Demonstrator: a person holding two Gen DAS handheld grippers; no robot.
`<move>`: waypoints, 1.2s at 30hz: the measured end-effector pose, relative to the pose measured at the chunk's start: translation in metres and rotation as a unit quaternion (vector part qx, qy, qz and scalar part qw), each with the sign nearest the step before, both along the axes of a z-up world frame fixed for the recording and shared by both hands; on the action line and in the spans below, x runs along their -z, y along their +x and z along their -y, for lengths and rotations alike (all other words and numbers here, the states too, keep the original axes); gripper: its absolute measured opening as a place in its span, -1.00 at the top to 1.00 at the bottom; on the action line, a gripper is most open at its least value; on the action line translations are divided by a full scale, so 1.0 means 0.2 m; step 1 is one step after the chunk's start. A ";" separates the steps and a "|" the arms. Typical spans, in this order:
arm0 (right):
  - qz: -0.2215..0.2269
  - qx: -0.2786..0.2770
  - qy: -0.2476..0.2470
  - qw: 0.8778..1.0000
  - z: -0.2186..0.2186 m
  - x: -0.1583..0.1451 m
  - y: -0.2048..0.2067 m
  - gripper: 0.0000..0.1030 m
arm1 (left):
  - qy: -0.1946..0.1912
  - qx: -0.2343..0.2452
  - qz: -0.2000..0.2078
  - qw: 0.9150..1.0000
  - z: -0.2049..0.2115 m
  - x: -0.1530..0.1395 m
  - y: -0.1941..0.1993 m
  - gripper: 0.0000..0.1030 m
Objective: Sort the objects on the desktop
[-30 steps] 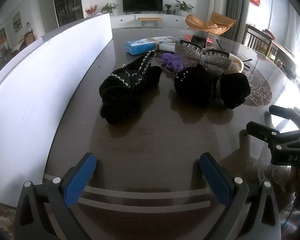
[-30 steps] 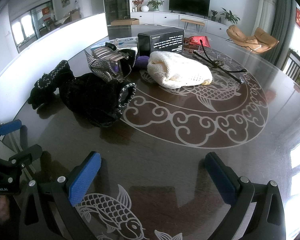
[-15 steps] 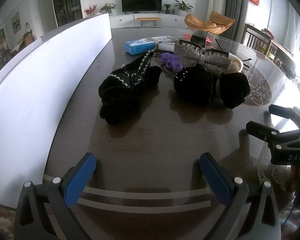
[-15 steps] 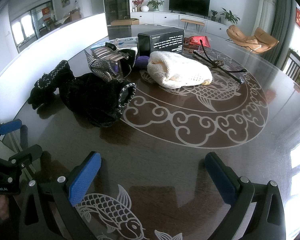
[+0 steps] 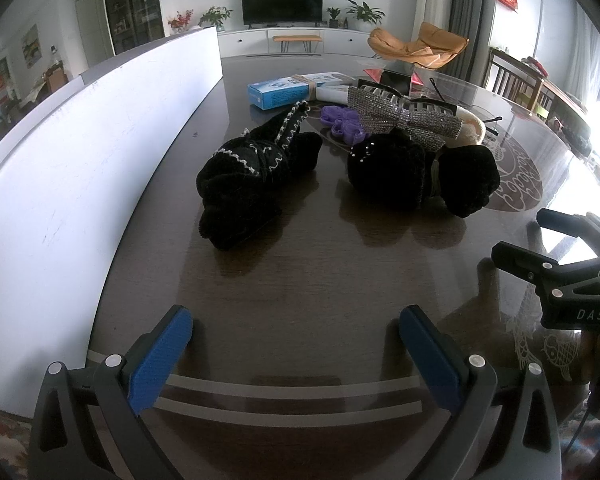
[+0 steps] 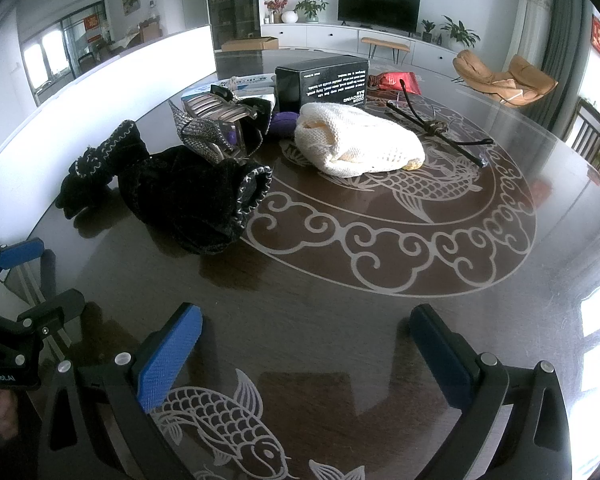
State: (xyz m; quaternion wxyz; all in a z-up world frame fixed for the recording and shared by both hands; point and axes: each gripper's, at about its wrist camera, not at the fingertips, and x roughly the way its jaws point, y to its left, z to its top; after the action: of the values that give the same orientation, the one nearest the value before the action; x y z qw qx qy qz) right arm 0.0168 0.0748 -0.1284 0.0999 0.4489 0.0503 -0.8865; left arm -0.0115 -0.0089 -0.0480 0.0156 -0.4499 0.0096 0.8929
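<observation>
Several objects lie in a cluster on the dark round table (image 5: 292,280) (image 6: 340,320). A black velvet bow with white stitching (image 5: 252,168) (image 6: 96,164) lies left of a bigger black velvet bow (image 5: 420,172) (image 6: 196,196). Behind them are a silver rhinestone hair claw (image 5: 404,116) (image 6: 216,120), a purple clip (image 5: 342,126), a blue box (image 5: 284,92), a cream knit pouch (image 6: 356,144), a black box (image 6: 324,80) and dark glasses (image 6: 436,128). My left gripper (image 5: 296,344) and right gripper (image 6: 304,344) both stand open and empty near the table's front edge.
A long white panel (image 5: 80,168) runs along the table's left side. A red packet (image 6: 396,80) lies behind the black box. Wooden chairs (image 5: 520,84) stand at the far right. The right gripper's black frame (image 5: 572,280) shows beside my left one.
</observation>
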 end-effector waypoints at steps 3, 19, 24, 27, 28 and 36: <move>0.000 0.000 0.000 1.000 0.00 0.00 0.00 -1.00 | 0.000 -0.001 0.000 1.000 0.00 0.00 0.00 -1.00; 0.000 -0.002 0.000 1.000 0.00 0.00 0.00 -1.00 | 0.001 0.002 0.000 1.000 0.00 0.00 0.00 -1.00; 0.000 -0.002 -0.001 1.000 0.00 0.00 0.00 -1.00 | 0.001 0.001 0.000 1.000 0.00 0.00 0.00 -1.00; 0.000 -0.002 -0.001 1.000 0.00 0.00 0.00 -1.00 | 0.001 0.001 0.000 1.000 0.00 0.00 0.00 -1.00; 0.000 -0.002 -0.001 1.000 0.00 0.00 0.00 -1.00 | 0.001 0.001 0.000 1.000 0.00 0.00 0.00 -1.00; 0.000 -0.003 -0.001 1.000 0.00 0.00 0.00 -1.00 | 0.001 0.005 0.002 1.000 0.01 0.00 -0.01 -1.00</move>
State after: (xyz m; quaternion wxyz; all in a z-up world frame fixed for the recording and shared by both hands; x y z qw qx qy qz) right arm 0.0166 0.0750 -0.1289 0.1026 0.4485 0.0506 -0.8864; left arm -0.0134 -0.0119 -0.0475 0.0209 -0.4517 0.0110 0.8919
